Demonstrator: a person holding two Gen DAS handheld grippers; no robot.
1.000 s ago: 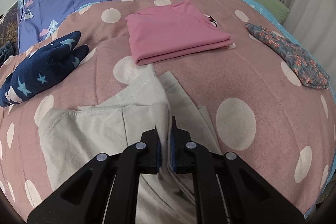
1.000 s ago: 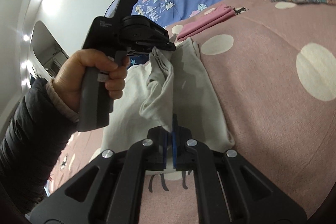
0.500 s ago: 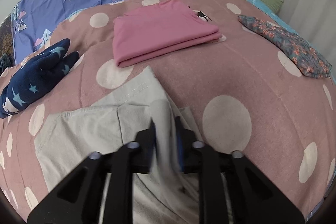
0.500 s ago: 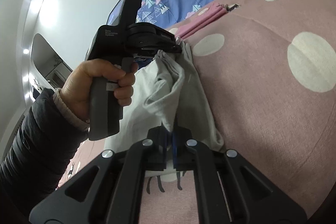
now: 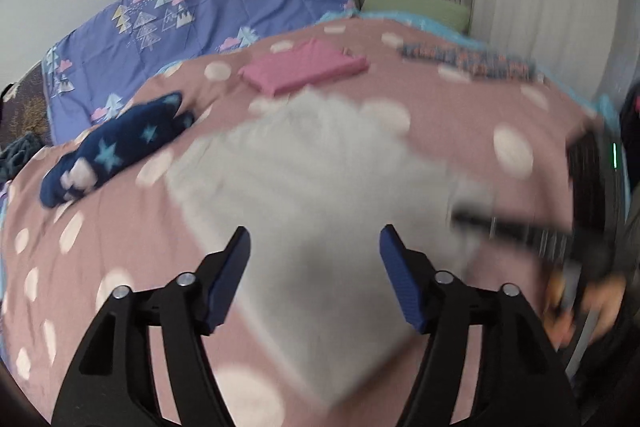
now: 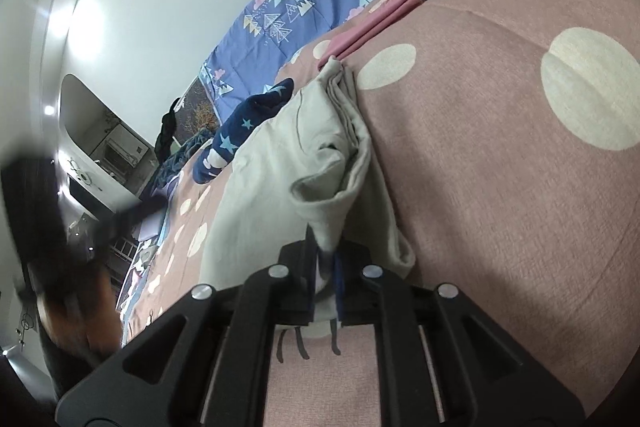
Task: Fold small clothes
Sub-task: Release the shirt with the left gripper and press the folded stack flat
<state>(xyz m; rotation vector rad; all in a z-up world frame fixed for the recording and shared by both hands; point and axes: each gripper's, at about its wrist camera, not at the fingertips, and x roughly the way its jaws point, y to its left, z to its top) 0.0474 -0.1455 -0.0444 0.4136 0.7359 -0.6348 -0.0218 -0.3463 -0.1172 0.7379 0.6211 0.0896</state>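
Observation:
A light grey garment (image 5: 320, 195) lies partly folded on the pink polka-dot bedspread (image 5: 460, 115); it also shows in the right wrist view (image 6: 288, 163). My left gripper (image 5: 314, 259) is open and empty, held above the garment's near part; this view is blurred. My right gripper (image 6: 327, 263) is shut on a folded edge of the grey garment, lifting it slightly off the bed. The right gripper shows as a dark blur at the right edge of the left wrist view (image 5: 520, 227).
A folded pink shirt (image 5: 304, 71) lies beyond the grey garment. A navy star-patterned garment (image 5: 116, 151) lies to the left. A floral garment (image 5: 468, 63) lies at the far right. A blue tree-print quilt (image 5: 192, 27) is at the back.
My left gripper let go of the grey garment, opened wide and pulled back and up. My right gripper stays shut on the garment's edge.

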